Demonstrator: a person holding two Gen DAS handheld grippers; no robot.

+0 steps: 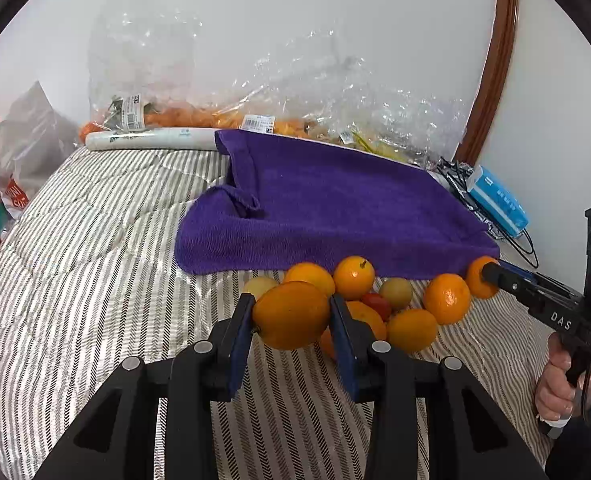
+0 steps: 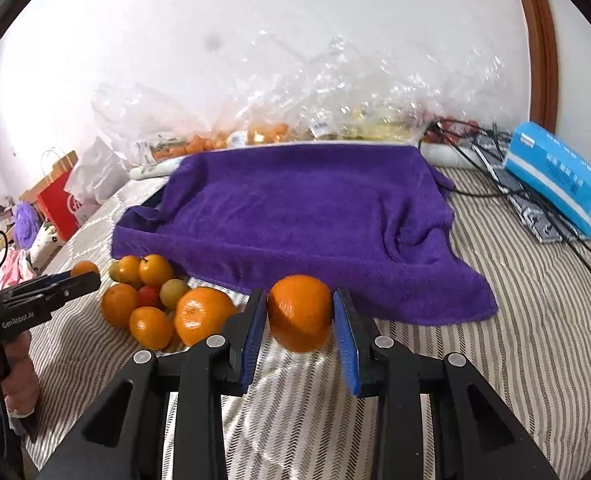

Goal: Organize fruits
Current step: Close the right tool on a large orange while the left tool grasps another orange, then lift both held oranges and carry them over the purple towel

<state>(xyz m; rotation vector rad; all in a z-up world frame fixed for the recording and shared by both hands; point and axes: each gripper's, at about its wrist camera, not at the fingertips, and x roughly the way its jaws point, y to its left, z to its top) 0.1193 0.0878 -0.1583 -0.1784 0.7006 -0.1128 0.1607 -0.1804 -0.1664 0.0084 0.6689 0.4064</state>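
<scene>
A pile of oranges [image 1: 447, 298] with small yellow-green fruits and one red fruit [image 1: 377, 302] lies on the striped bed in front of a purple towel [image 1: 335, 208]. My left gripper [image 1: 291, 316] is shut on a large orange [image 1: 291, 314] at the pile's left side. My right gripper [image 2: 300, 314] stands around another orange [image 2: 300, 312] right of the pile [image 2: 151, 300]; a small gap shows at its right pad. The right gripper also shows in the left wrist view [image 1: 491, 276], touching that orange [image 1: 477, 284]. The purple towel [image 2: 303, 216] drapes over a raised flat thing.
Clear plastic bags [image 1: 295, 96] with fruit lie against the wall behind the towel, with a white roll [image 1: 151, 139]. A blue tissue pack [image 2: 559, 176] and black cables [image 2: 491, 152] lie at the right. Shopping bags [image 1: 11, 172] stand off the bed's left edge.
</scene>
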